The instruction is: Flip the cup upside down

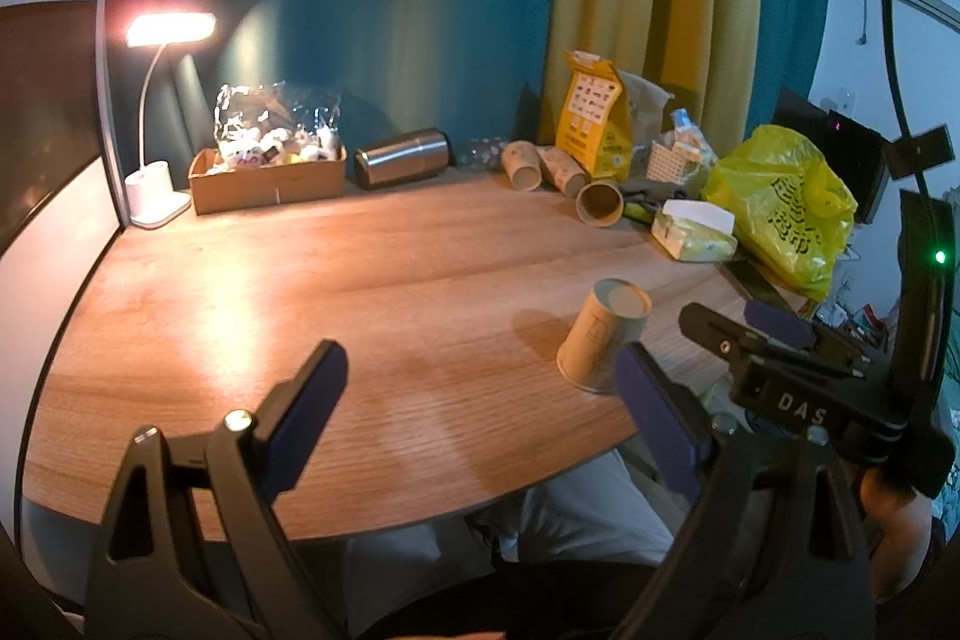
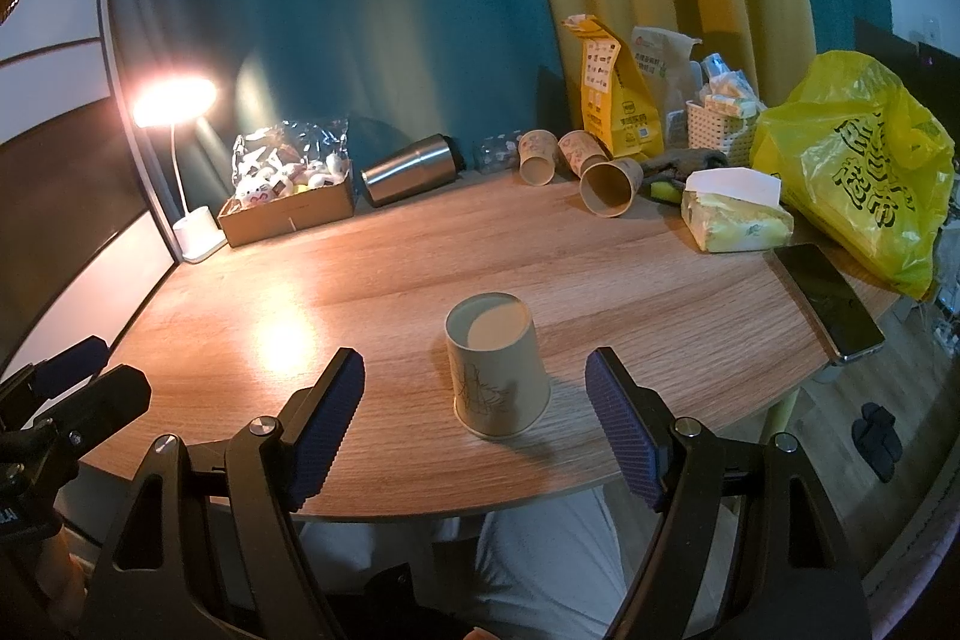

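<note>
Paper cup (image 2: 498, 370) stands mouth-down on the surface (image 2: 360, 280), between our right tool's (image 2: 474, 403) spread fingers.
We judge it light, thin-walled and easily crushed; a gentle pinch mid-wall suits it. Left tool (image 1: 480, 394) spread too, empty, cup just right of it.

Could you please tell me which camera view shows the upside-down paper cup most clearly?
The right wrist view: the paper cup stands centred and whole, base up, between the open right claw's fingers. The left wrist view shows it off to the right, its lower edge cut by a finger.
</note>
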`<state>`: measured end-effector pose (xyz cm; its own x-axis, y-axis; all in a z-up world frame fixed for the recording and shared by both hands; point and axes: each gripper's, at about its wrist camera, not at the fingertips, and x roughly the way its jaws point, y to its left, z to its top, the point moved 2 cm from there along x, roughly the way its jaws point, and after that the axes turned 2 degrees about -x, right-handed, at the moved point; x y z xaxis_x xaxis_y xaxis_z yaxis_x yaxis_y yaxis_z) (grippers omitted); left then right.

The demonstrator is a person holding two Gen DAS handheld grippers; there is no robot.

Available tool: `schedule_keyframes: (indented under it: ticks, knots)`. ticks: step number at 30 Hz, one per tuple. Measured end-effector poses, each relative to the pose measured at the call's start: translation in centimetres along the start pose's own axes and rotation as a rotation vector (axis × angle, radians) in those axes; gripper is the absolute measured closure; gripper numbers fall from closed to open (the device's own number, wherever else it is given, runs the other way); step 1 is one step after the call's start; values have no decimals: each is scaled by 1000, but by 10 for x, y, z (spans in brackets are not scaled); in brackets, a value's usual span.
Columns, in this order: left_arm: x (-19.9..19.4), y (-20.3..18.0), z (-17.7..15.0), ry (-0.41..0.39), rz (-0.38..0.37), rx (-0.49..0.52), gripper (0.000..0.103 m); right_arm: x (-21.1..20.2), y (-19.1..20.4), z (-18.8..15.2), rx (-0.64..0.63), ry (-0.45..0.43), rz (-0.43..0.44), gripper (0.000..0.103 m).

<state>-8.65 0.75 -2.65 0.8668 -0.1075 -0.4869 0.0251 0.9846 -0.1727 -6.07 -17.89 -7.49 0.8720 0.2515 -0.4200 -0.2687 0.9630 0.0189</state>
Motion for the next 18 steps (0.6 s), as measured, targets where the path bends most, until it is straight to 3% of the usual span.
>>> schedule_keyframes:
  ticks: [18]
  knots:
    - [2,3,-1,-3,-2,1,11,1,5,-2,0,5,0,24]
